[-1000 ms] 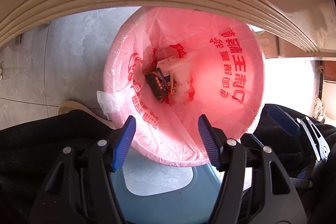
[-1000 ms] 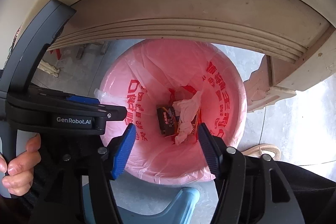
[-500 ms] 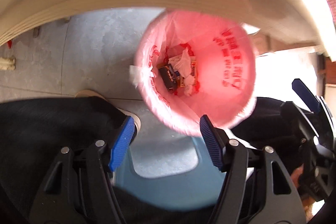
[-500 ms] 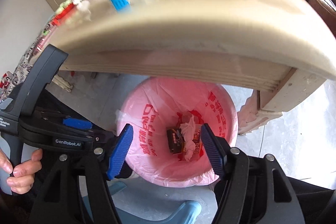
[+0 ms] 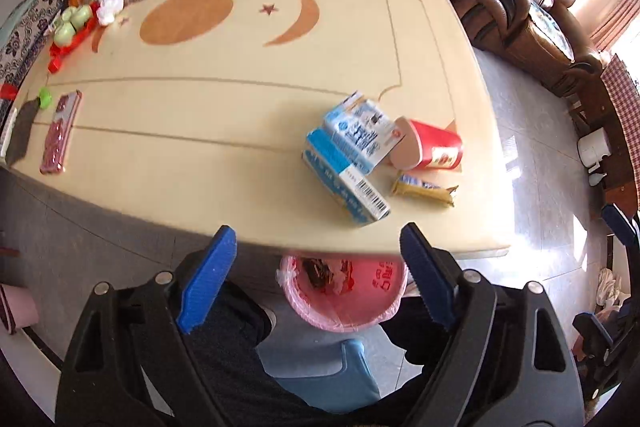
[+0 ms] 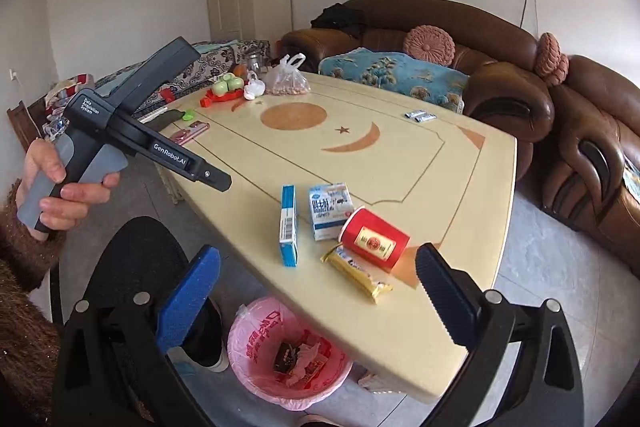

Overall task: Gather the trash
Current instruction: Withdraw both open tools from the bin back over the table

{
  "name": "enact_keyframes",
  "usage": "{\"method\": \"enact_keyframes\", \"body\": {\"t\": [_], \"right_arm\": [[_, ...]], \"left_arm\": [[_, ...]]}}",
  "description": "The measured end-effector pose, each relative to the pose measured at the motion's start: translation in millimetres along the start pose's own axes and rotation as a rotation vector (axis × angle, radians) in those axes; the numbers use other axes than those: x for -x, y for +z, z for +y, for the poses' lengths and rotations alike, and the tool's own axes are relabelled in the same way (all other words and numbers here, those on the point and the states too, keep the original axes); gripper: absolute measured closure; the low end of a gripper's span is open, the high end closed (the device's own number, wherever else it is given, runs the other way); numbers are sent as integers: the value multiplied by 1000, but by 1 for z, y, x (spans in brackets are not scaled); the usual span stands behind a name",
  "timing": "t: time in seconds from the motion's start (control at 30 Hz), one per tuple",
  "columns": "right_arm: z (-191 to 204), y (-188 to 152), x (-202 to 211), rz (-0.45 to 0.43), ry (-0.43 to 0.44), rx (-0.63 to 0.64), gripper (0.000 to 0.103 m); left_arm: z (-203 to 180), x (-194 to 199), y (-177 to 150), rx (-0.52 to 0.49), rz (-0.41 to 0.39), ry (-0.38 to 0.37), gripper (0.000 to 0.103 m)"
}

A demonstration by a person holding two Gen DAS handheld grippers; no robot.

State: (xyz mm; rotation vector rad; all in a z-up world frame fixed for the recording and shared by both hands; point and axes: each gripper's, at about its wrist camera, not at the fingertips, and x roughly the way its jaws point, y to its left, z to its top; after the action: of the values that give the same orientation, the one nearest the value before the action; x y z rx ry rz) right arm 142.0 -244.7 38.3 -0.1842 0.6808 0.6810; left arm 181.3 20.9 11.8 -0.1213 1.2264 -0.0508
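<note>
Four pieces of trash lie bunched at the near right corner of the surface point(image 6: 400, 163): a blue carton point(image 6: 289, 227) standing on its long edge, a white milk box point(image 6: 330, 211) just beside it, a red paper cup point(image 6: 374, 239) tipped on its side against the milk box, and a yellow snack wrapper point(image 6: 356, 273) closest to the near edge, just in front of the cup. They sit almost directly above the pink-lined bin point(image 6: 280, 359), which stands on the floor partly tucked under that corner and already holds a dark wrapper and crumpled tissue, so each piece probably needs only a short carry over the edge and down. The right tool point(image 6: 318, 295) hangs above and in front of this cluster, released, its blue pads spread wide and nothing between them; it looks best placed for the wrapper or the cup. The left tool point(image 5: 318, 267) is likewise released and empty, raised over the near edge and looking down on the same pile, gripped by a hand point(image 6: 60, 183) in a brown sleeve. Things along the far left edge, such as a bag of nuts point(image 6: 287, 79), a red tray of green fruit point(image 6: 226, 89) and a pink phone point(image 6: 190, 131), look like belongings rather than trash. A brown sofa point(image 6: 500, 67) runs beyond the far edge.
</note>
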Motion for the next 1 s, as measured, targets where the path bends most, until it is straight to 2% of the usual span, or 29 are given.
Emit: {"method": "enact_keyframes", "body": {"t": [0.13,0.4,1.0], "right_arm": [[-21,16,2,0,53,-9,7],[-50,10,-40,79,106,-3,7],[-47,-34,-143,295,289,66,7]], "left_arm": [[-17,4,17,-20,5,12,21],[-24,-40,30,16,130,-25,21],[-29,-114,47,41,252,8,21]]}}
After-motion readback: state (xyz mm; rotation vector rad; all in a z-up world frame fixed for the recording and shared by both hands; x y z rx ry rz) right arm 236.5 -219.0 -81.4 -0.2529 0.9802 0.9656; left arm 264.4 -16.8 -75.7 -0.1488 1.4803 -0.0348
